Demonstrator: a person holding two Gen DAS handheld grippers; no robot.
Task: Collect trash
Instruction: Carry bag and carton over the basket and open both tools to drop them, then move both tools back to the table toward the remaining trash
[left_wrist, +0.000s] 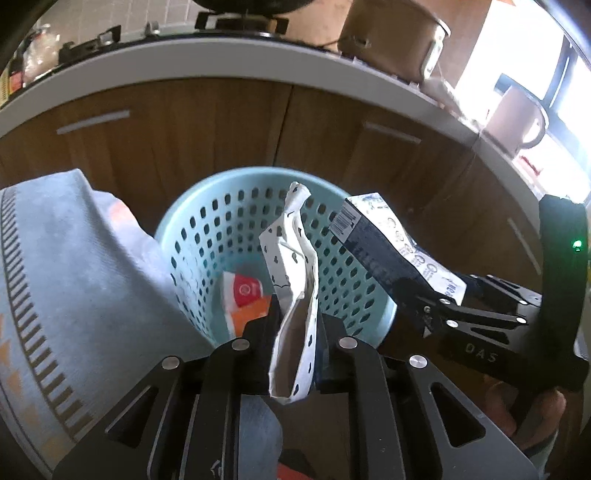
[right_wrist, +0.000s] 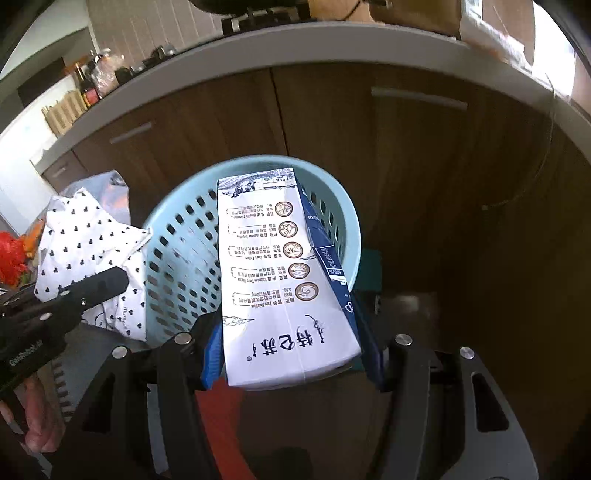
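Note:
A light blue perforated basket (left_wrist: 207, 206) stands on the floor in front of brown cabinets; it also shows in the right wrist view (right_wrist: 173, 243). My left gripper (left_wrist: 295, 332) is shut on a crumpled white wrapper with black hearts (left_wrist: 295, 266), held over the basket's near rim. My right gripper (right_wrist: 291, 354) is shut on a white and dark blue milk carton (right_wrist: 273, 288), held over the basket. The carton (left_wrist: 384, 240) and right gripper (left_wrist: 439, 302) show at the right in the left wrist view. A red and orange packet (left_wrist: 245, 295) lies inside the basket.
A light blue patterned cloth (left_wrist: 62, 277) lies left of the basket. Brown cabinet doors (left_wrist: 184, 125) under a white countertop (left_wrist: 221, 62) stand behind it. Pots (left_wrist: 391, 33) sit on the counter. A red object (right_wrist: 11, 258) lies at the far left.

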